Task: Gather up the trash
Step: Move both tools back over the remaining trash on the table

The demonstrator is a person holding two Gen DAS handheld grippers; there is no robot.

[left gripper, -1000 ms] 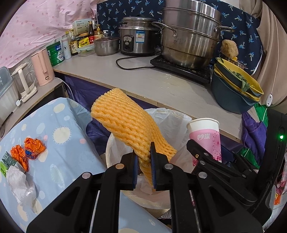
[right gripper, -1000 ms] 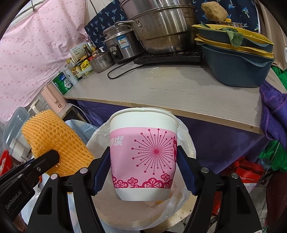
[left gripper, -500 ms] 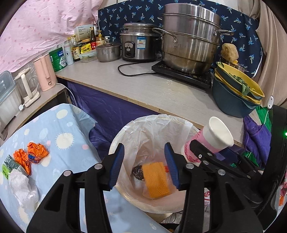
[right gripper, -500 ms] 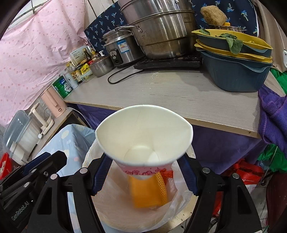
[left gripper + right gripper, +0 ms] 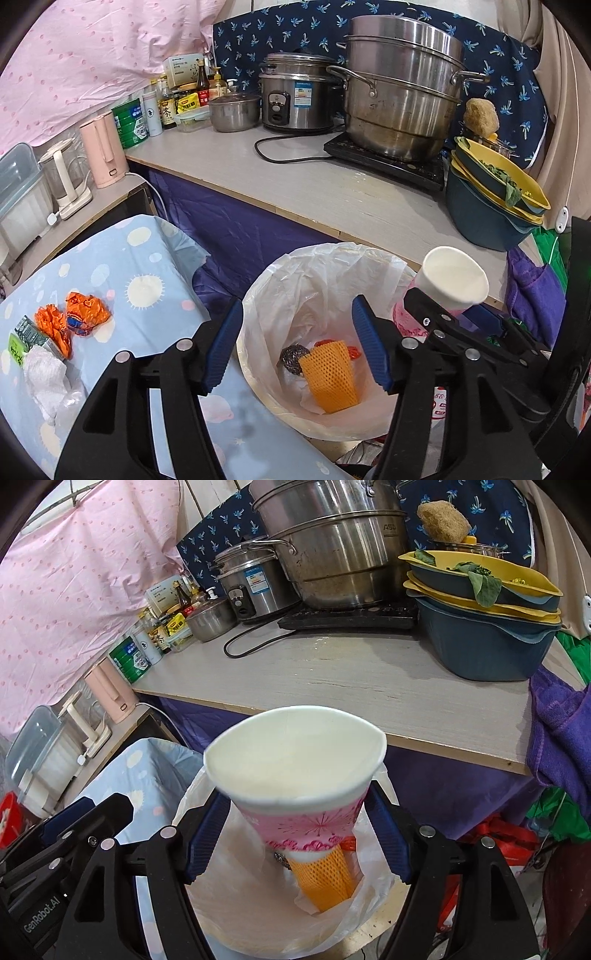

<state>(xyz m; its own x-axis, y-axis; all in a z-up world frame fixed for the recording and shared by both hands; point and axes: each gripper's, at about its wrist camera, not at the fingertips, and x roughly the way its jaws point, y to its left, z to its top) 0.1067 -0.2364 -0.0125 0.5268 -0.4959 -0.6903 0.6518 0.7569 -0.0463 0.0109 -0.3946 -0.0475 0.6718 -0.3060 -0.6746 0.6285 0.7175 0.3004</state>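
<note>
Foam net [image 5: 330, 374] now lies in the bin [image 5: 258, 295]; left tongs [image 5: 297, 343] gape empty, right tongs [image 5: 295, 834] maybe barely pinch the paper cup [image 5: 295, 771].

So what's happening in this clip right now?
A person is clearing trash into a lined bin. The left gripper hangs open and empty over it, and an orange foam net already lies inside. The right gripper holds a pink paper cup above the bin, not yet let go. Orange wrappers and a crumpled tissue wait on the blue tablecloth.
</note>
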